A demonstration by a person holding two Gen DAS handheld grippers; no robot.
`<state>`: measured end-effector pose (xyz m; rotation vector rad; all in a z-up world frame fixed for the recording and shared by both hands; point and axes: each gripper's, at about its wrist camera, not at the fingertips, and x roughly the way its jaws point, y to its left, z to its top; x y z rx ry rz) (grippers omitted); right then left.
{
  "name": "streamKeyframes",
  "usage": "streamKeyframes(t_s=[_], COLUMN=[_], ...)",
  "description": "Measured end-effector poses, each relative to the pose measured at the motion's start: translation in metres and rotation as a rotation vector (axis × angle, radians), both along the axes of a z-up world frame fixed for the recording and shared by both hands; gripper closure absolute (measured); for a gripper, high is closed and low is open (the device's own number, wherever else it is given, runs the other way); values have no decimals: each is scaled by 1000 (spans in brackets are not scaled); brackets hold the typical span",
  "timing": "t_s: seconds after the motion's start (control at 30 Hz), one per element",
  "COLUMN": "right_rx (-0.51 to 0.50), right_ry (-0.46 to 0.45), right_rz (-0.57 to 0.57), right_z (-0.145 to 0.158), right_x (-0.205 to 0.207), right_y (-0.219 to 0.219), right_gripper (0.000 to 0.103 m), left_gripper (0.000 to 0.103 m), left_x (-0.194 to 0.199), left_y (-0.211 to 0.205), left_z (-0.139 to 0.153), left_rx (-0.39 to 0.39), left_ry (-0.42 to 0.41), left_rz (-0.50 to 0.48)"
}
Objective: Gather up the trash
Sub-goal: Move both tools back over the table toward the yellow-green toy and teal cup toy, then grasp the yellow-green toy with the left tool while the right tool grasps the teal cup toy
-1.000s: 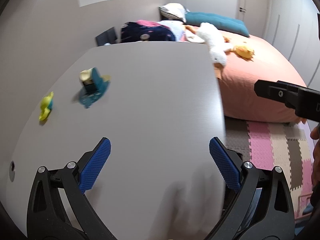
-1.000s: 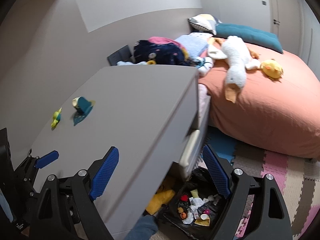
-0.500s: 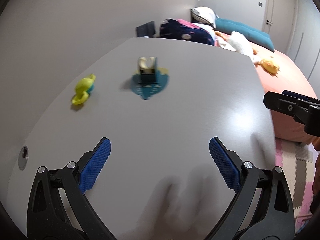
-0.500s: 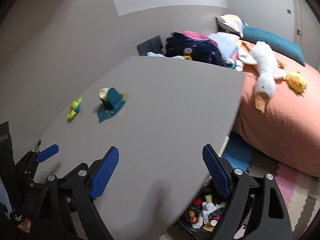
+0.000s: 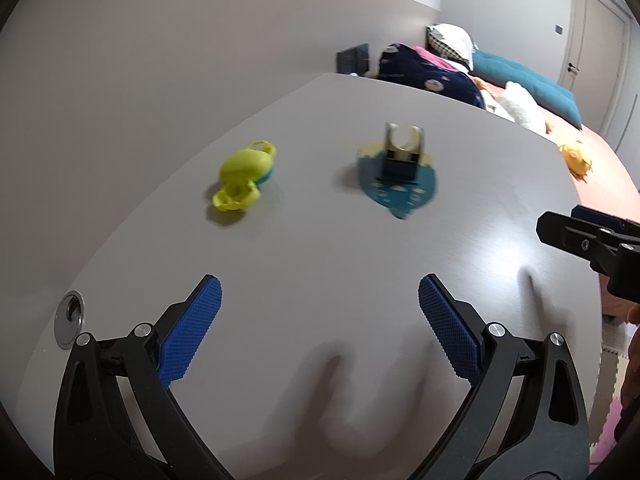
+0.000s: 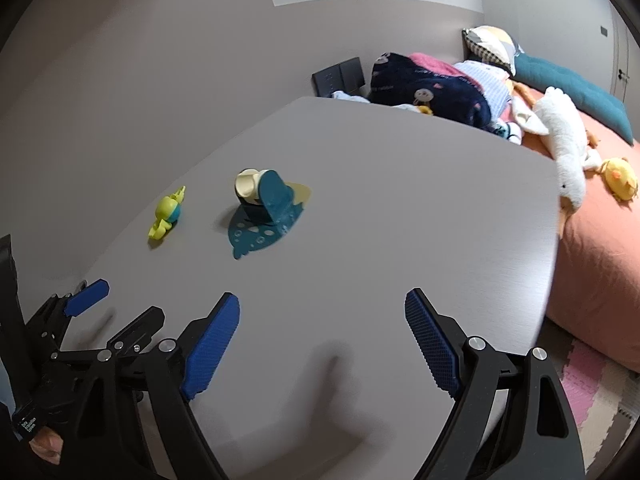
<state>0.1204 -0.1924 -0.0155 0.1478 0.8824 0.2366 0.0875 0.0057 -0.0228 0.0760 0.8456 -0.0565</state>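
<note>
Two small things lie on the grey tabletop [image 5: 320,260] [image 6: 380,220]. One is a yellow-green toy [image 5: 242,176] [image 6: 166,216] with a blue part. The other is a teal holder [image 5: 398,170] [image 6: 266,210] with a cream piece, on a flat teal base. My left gripper [image 5: 318,332] hovers open over the near part of the table, nothing between its blue pads. My right gripper [image 6: 322,340] is also open and empty, beside the left one, which shows at its lower left [image 6: 86,292]. Both things are well ahead of the fingertips.
A bed with an orange cover [image 6: 600,248] stands to the right of the table, with stuffed toys [image 6: 564,152], pillows and folded clothes [image 6: 424,88] on it. A round grommet [image 5: 72,318] sits in the table's near left. Pink and grey foam mats [image 6: 584,380] cover the floor.
Both grippers have swung left, from the table's right edge and the bin below it to over the tabletop. The two things now appear nearer and more central. The bin has left the view.
</note>
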Motion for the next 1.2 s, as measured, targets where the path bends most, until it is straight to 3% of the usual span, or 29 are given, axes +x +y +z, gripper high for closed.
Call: streamKeyframes(t_s=[0.33,0.53,0.67,1.07,1.2], right_rx=[2,6,2,-29,-75], right_ry=[8,13,27,84,61], right_rz=[20,23,17,-20,-32], right_z=[-5,-7,-13,-36,-37], right_x=[36,58,77,116,120], right_y=[37,55,67,83,89], right_gripper=[17,17,26,36,40], left_gripper=[8,14,18,25,29], left_x=[34,53,68,110,117], left_y=[35,48,54,55,56], left_z=[-6,-8,-10,-23,-26], left_rx=[-18,-24,-31,-11,-20], left_ry=[6,12,16,35,48], left_rz=[46,55,57,49,38])
